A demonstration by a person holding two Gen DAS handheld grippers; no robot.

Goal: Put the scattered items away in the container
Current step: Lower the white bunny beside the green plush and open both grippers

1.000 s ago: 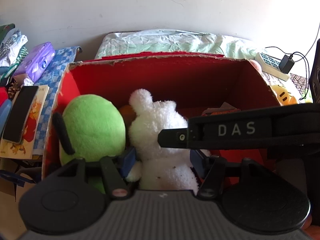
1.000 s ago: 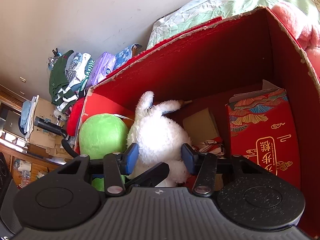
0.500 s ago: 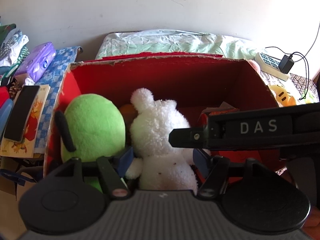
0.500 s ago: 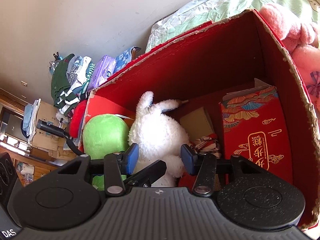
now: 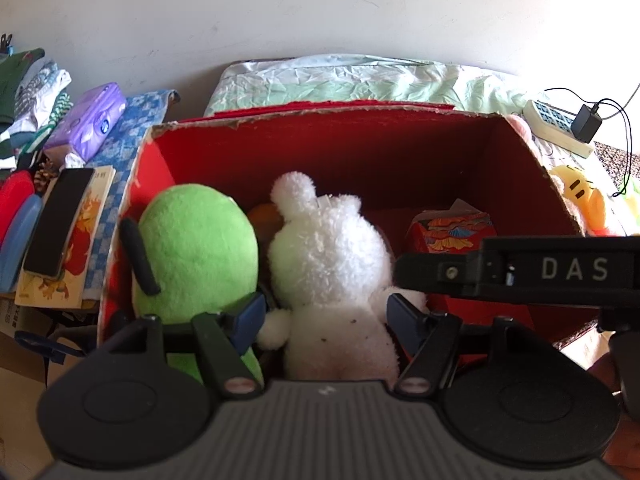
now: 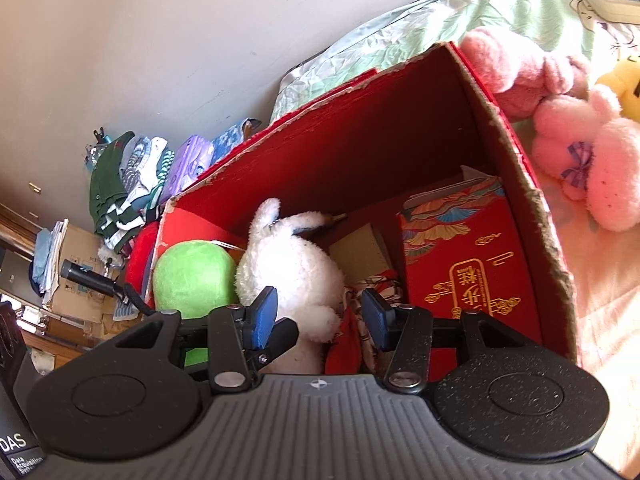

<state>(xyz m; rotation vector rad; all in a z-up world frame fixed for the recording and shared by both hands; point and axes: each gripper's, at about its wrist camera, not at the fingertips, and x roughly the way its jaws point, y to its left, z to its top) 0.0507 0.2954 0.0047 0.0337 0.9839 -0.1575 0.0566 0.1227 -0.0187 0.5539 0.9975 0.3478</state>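
A red cardboard box (image 5: pixel 320 114) stands on the bed, open at the top. Inside it a white plush rabbit (image 5: pixel 328 248) sits upright beside a green plush (image 5: pixel 196 248), with a red gift box (image 6: pixel 460 256) to their right. My left gripper (image 5: pixel 326 318) is open over the box's near edge, its blue pads either side of the rabbit's lower body without squeezing it. My right gripper (image 6: pixel 320 316) is open and holds nothing, just right of the rabbit (image 6: pixel 288 268). Its black body (image 5: pixel 520 272) crosses the right of the left wrist view.
Outside the box's right wall (image 6: pixel 520 168) a pink plush (image 6: pixel 592 160) and a yellow plush (image 5: pixel 580 196) lie on the bed. A power strip (image 5: pixel 556 128) with a charger sits behind them. Left of the box are a purple tissue pack (image 5: pixel 88 124), a book (image 5: pixel 60 224) and folded clothes.
My right gripper has drawn back and to the right, bringing the pink plush into view. The left gripper's fingers stand a little wider apart. The rabbit stays in the box.
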